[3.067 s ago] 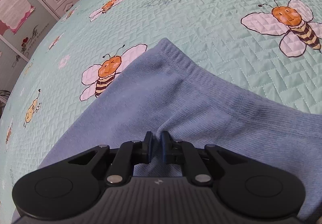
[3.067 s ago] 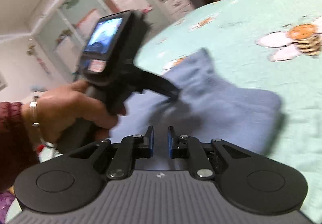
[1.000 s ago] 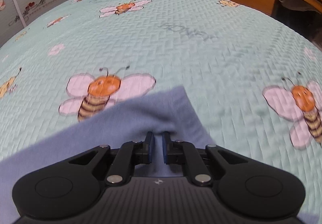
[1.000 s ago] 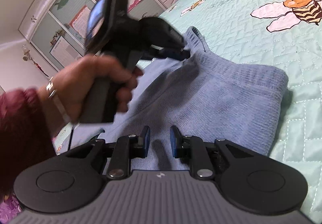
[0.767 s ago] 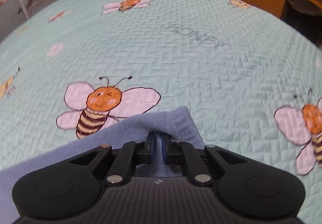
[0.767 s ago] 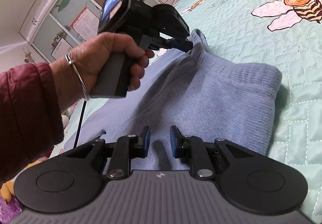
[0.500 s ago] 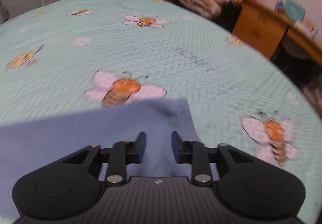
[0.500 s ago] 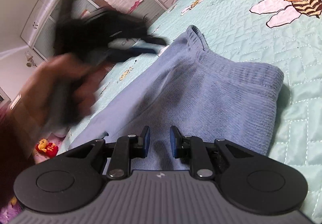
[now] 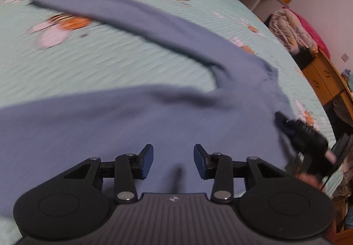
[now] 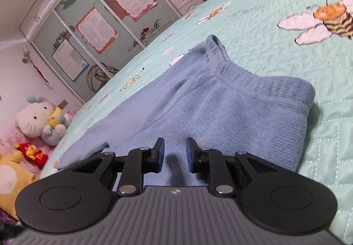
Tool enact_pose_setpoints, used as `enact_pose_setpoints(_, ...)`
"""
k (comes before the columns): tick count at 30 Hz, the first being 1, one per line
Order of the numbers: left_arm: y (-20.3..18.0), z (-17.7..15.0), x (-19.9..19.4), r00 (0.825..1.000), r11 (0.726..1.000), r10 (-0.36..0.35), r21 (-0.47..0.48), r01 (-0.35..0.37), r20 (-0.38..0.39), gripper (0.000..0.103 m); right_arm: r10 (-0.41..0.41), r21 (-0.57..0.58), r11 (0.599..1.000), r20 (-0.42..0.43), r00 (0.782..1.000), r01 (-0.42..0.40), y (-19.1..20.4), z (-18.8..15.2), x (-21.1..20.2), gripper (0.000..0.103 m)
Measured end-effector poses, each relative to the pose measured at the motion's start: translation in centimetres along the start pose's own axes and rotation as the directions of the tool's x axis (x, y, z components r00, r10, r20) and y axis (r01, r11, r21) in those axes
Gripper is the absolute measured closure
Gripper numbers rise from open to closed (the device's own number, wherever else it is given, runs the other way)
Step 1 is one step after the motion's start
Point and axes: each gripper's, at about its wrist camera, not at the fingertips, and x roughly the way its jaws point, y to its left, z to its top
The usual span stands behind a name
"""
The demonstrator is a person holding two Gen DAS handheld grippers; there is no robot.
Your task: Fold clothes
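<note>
Evidently early: the blue trousers [image 9: 136, 126] lie spread on the bedspread [image 9: 92, 64], legs apart upper left. Left gripper [image 9: 173, 162] has just been opening, nothing between its jaws; right gripper [image 10: 172, 154] is parted, pinching nothing. Folding remains.

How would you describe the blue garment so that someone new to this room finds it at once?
Start at the mint green bedspread printed with cartoon bees. On it lie the blue trousers, soft knit, with a ribbed elastic waistband. They are the only plain, unpatterned thing on the bed.
</note>
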Motion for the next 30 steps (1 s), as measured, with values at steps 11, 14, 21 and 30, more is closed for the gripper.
enact_pose_setpoints(11, 7.5, -0.7, -2.0, 0.992, 0.990, 0.029, -0.144, -0.011, 0.124, 0.056, -0.095, -0.312, 0.944, 0.054, 0.994, 0.108, 7.3, -2.5, -1.8, 0.051)
enact_pose_setpoints(14, 9.5, -1.2, -2.1, 0.989, 0.980, -0.021, -0.191, 0.048, 0.143, 0.055, -0.030, -0.392, 0.920, -0.012, 0.999, 0.023, 11.0, -4.6, -1.9, 0.051)
enact_pose_setpoints(21, 12.6, -1.7, -2.3, 0.978, 0.949, -0.131, -0.266, 0.171, 0.163, 0.057, 0.009, -0.474, 0.873, -0.215, 0.977, -0.112, 16.7, -7.5, 2.3, 0.051)
enact_pose_setpoints(30, 13.1, -2.2, -4.0, 0.975, 0.932, -0.136, -0.311, 0.185, 0.175, 0.056, -0.013, -0.448, 0.888, -0.244, 0.970, -0.101, 16.7, -7.9, 1.5, 0.051)
